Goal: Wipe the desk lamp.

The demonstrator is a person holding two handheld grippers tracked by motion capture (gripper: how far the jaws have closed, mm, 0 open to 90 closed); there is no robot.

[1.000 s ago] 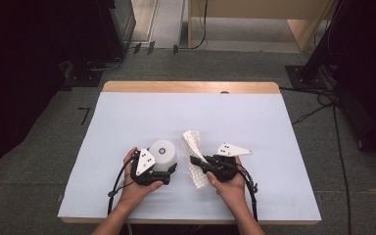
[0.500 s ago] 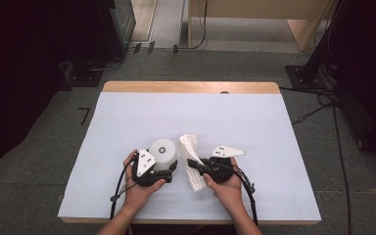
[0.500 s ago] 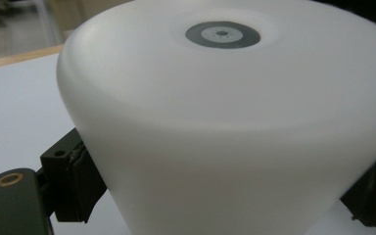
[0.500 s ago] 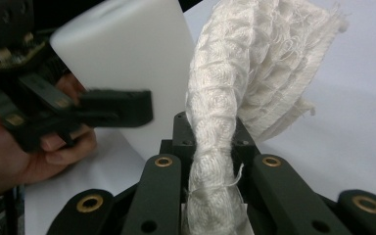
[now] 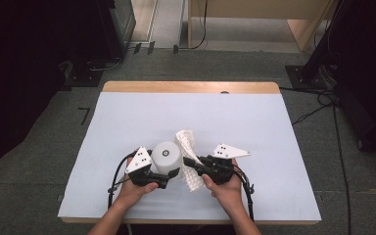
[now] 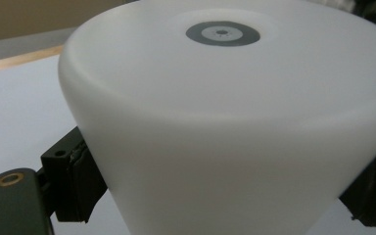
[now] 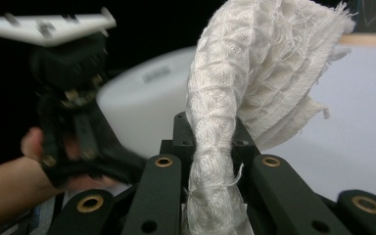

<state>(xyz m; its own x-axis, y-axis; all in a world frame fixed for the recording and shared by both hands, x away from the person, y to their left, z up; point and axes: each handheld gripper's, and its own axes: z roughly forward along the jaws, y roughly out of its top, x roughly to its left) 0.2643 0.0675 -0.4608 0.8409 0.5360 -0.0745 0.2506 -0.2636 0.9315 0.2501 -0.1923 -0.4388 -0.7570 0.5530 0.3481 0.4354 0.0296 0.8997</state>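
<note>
A white round container (image 5: pixel 167 155) with a grey disc on top stands on the pale blue table cover (image 5: pixel 254 122). My left gripper (image 5: pixel 170 170) reaches in from the left. Its jaws have just been closing, and both pads (image 6: pixel 81 178) now press on the container (image 6: pixel 225 122). My right gripper (image 5: pixel 188 161) is shut on a white waffle-weave cloth (image 5: pixel 186 141), which rises above the jaws and hangs below them. In the right gripper view the cloth (image 7: pixel 254 73) stands up out of my right gripper (image 7: pixel 210 142), with the container (image 7: pixel 147 103) and the other gripper (image 7: pixel 73 98) behind it.
The wooden table edge (image 5: pixel 191 86) runs along the far side. Dark equipment (image 5: pixel 54 44) and cables (image 5: pixel 318 107) lie on the floor around the table. Both hands (image 5: pixel 225 188) work near the front edge.
The left jaws have closed onto the container's sides. The right hand has edged the cloth a little left, closer to the container.
</note>
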